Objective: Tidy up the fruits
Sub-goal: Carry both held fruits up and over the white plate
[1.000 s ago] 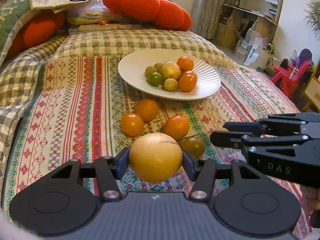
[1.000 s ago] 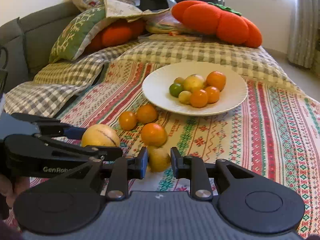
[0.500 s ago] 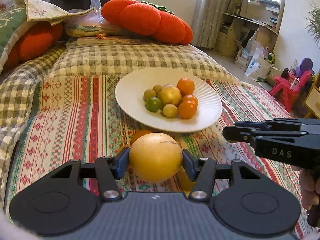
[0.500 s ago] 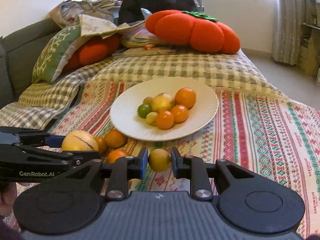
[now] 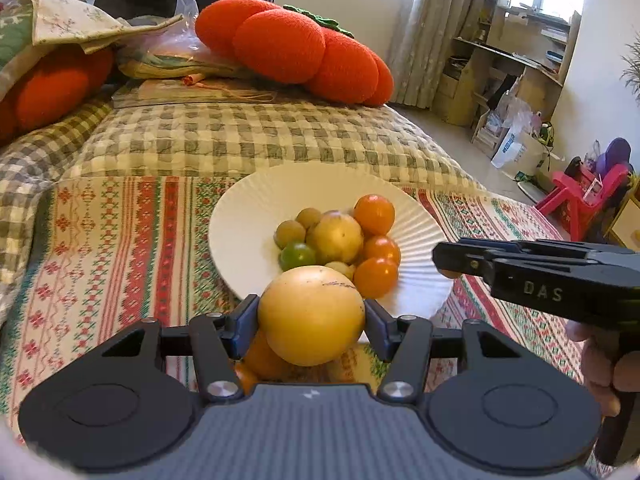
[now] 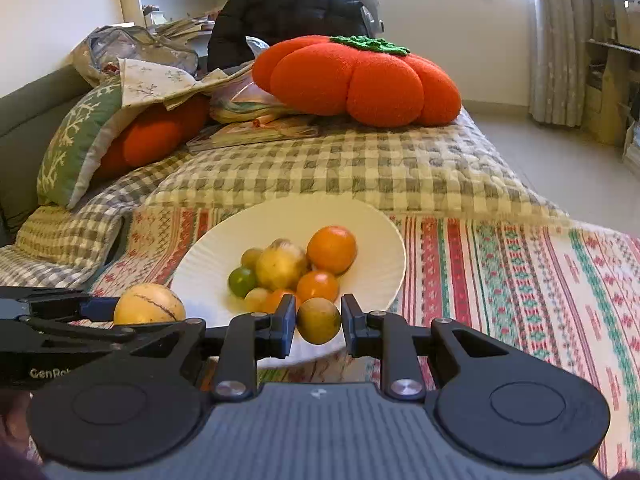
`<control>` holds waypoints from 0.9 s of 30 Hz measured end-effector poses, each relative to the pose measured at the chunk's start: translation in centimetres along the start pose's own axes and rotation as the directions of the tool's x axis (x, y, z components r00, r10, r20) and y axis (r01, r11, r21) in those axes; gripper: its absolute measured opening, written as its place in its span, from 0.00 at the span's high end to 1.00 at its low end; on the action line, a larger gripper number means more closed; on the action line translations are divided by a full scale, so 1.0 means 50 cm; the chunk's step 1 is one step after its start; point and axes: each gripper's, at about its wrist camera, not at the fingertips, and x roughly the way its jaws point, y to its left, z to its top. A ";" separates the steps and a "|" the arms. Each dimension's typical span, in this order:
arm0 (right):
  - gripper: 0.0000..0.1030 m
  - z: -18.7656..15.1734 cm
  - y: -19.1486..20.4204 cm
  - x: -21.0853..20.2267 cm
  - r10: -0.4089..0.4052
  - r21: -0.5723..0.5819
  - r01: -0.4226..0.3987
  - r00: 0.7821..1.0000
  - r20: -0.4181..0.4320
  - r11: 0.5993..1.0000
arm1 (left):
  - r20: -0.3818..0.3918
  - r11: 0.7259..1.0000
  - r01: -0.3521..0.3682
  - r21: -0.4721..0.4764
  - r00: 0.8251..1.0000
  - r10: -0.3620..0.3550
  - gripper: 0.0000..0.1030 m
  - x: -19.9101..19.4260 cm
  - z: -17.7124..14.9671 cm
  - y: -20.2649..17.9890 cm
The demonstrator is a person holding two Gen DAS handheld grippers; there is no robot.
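Note:
My left gripper (image 5: 311, 316) is shut on a large round yellow fruit (image 5: 311, 315), held above the near rim of the white plate (image 5: 240, 220). The same fruit (image 6: 149, 304) shows at the left of the right wrist view. My right gripper (image 6: 319, 321) is shut on a small yellow-green fruit (image 6: 319, 321), just over the plate's (image 6: 372, 220) near edge. On the plate lie several fruits: orange ones (image 5: 374, 214), a pale yellow one (image 5: 335, 238) and a green one (image 5: 297, 255). Orange fruit (image 5: 262, 358) lies on the cloth under the left gripper.
The plate rests on a striped embroidered cloth (image 6: 520, 280) over a checked quilt (image 6: 340, 160). A big orange pumpkin cushion (image 6: 360, 80) and pillows (image 6: 80, 140) lie behind it. Shelves, bags and a red toy chair (image 5: 580, 196) stand at the right beyond the bed's edge.
Both grippers have carried their fruits forward to the plate, which looms nearer and larger. The loose orange fruits on the cloth have slipped beneath the grippers.

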 end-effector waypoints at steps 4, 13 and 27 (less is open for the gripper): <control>0.79 0.013 -0.009 0.027 -0.013 -0.003 0.013 1.000 -0.007 1.000 | -0.011 1.000 -0.005 0.009 1.000 0.005 0.52 0.023 0.013 -0.006; 0.79 0.036 -0.014 0.070 -0.039 -0.033 0.039 0.999 -0.014 0.999 | -0.033 1.000 -0.014 0.013 0.999 0.014 0.52 0.067 0.025 -0.012; 0.79 0.040 -0.012 0.107 -0.067 -0.050 0.065 0.997 -0.042 0.997 | -0.015 0.998 -0.037 0.046 0.999 0.037 0.52 0.089 0.030 -0.009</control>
